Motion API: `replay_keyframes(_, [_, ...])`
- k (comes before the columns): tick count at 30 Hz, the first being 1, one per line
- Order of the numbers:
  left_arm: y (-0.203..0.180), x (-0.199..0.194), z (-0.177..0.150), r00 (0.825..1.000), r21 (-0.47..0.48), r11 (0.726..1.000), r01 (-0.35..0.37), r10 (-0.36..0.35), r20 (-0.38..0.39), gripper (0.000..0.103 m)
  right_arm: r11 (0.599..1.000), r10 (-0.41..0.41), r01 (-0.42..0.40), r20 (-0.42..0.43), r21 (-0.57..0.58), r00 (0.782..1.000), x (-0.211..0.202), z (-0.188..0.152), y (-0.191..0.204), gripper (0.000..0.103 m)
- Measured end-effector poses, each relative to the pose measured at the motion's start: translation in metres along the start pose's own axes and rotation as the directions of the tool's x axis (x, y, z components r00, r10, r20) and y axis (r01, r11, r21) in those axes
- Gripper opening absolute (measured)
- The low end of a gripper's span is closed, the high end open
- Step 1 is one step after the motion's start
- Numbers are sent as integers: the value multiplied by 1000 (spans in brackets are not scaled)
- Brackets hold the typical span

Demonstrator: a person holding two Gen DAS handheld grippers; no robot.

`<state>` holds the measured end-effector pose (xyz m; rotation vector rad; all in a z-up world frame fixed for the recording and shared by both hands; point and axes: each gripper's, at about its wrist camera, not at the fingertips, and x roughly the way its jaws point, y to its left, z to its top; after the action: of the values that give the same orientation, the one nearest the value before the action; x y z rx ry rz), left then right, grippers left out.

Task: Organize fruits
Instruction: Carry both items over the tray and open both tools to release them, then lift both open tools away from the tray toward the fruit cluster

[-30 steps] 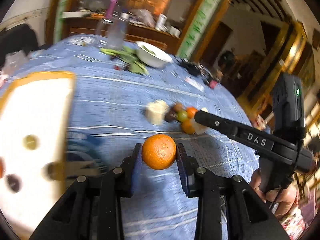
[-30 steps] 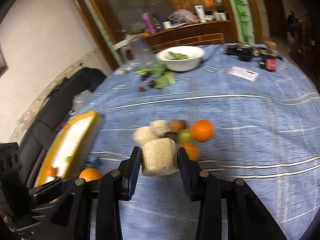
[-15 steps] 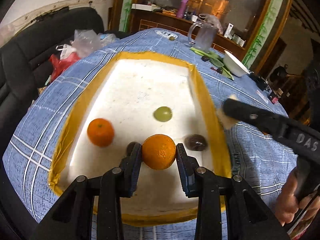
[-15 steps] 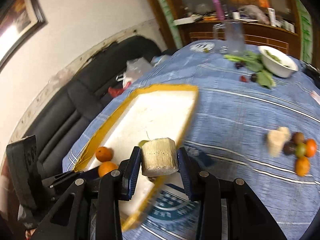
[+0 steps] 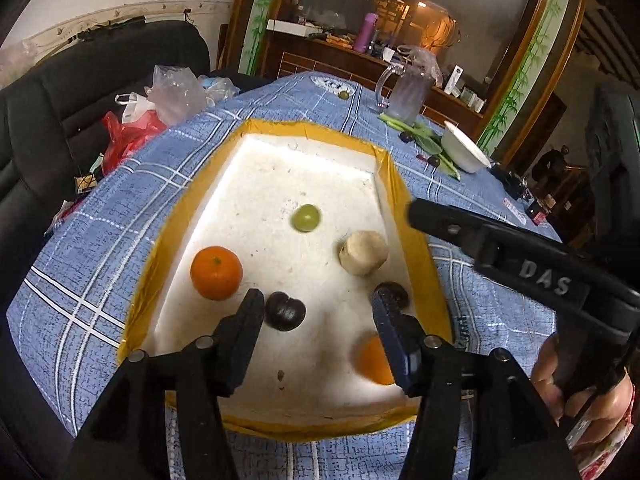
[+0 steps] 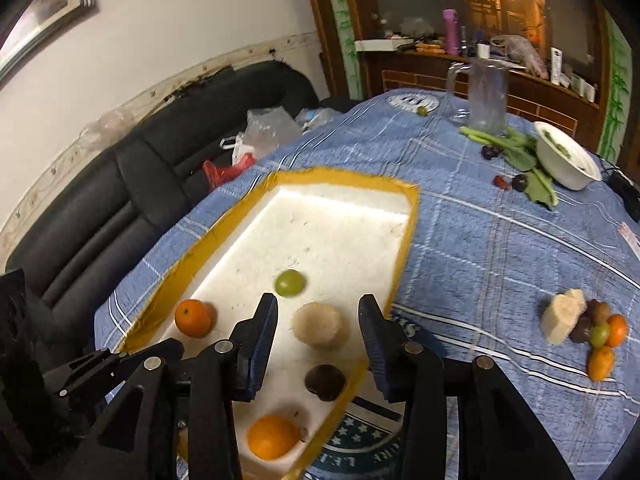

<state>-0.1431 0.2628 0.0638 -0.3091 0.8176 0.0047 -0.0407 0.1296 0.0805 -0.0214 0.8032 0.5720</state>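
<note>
Both grippers hung over the white tray (image 5: 248, 152) on the blue checked cloth (image 6: 500, 240). The left gripper (image 5: 318, 300) had just been opening, its jaws apart and gripping nothing; the orange (image 5: 370, 360) it had carried lay blurred on the tray floor below its right-hand jaw. The right gripper (image 6: 318, 314) had just been opening too, the pale beige chunk (image 6: 318, 326) sitting free between its spread jaws, touching neither. More fruit (image 6: 592, 332) waited well off beyond that gripper's right jaw.

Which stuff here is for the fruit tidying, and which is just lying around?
For the job:
- foam tray
- fruit in the tray
- fruit pile on the cloth
- both tongs

Lying about:
- glass jug
- white bowl
- greens
- plastic bags
</note>
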Motion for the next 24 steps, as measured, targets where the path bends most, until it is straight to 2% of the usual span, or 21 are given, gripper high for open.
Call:
replay_keyframes(7, [-21,-31,0,998,34,999,37,-39,51,57,997,-30,27,44,78,999,-49,-8,-32,47])
replay_keyframes(11, [-41,-61,-2,993,78,994,77,-84,86,57,993,-80,70,96,99,992,-94,-17,-48,47])
replay_keyframes(15, [-60,-100,-2,980,127,982,138,-154,129,61,983,-120,94,163,159,979,-160,-23,-70,46])
replay_keyframes(19, [-80,-147,9,955,197,960,201,-237,179,62,976,-141,96,231,195,963,-236,-18,-84,46])
replay_keyframes(21, [-88,-170,20,940,228,947,226,-273,204,62,974,-172,121,279,193,945,-284,-9,-86,46])
replay_keyframes(24, [-99,-205,43,923,263,936,234,-299,243,64,961,-265,220,338,165,903,-352,15,-81,46])
